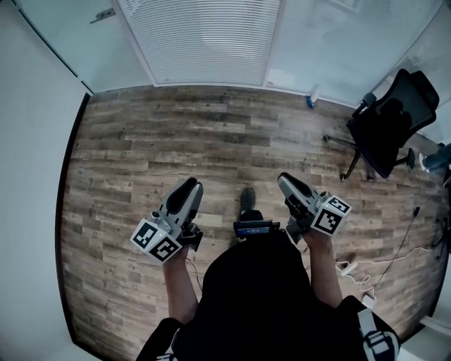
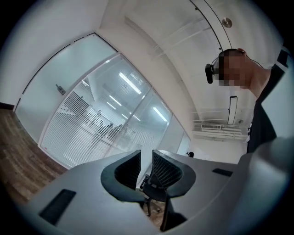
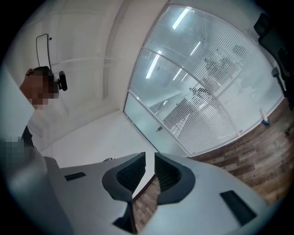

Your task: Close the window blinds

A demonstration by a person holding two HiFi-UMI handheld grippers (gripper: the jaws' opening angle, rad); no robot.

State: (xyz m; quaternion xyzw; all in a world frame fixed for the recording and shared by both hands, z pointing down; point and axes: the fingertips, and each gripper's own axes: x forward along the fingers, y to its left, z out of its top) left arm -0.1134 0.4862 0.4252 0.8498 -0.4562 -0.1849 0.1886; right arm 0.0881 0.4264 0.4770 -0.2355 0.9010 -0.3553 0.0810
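Note:
The white slatted window blinds (image 1: 204,39) hang lowered over a glass pane at the far side of the wooden floor (image 1: 211,141). The blinds (image 2: 78,124) also show far off in the left gripper view, with lights visible through the slats, and the blinds (image 3: 202,121) show in the right gripper view too. My left gripper (image 1: 190,185) and right gripper (image 1: 284,179) are held low in front of the person, well short of the blinds. Only a narrow slit shows between the jaws of the left gripper (image 2: 146,158) and of the right gripper (image 3: 150,160). Neither holds anything.
A black office chair (image 1: 391,123) stands at the right by the glass wall. A small blue and white object (image 1: 311,97) lies at the foot of the glass. Cables and a power strip (image 1: 352,268) lie on the floor at right. A glass door with a handle (image 1: 102,14) is left of the blinds.

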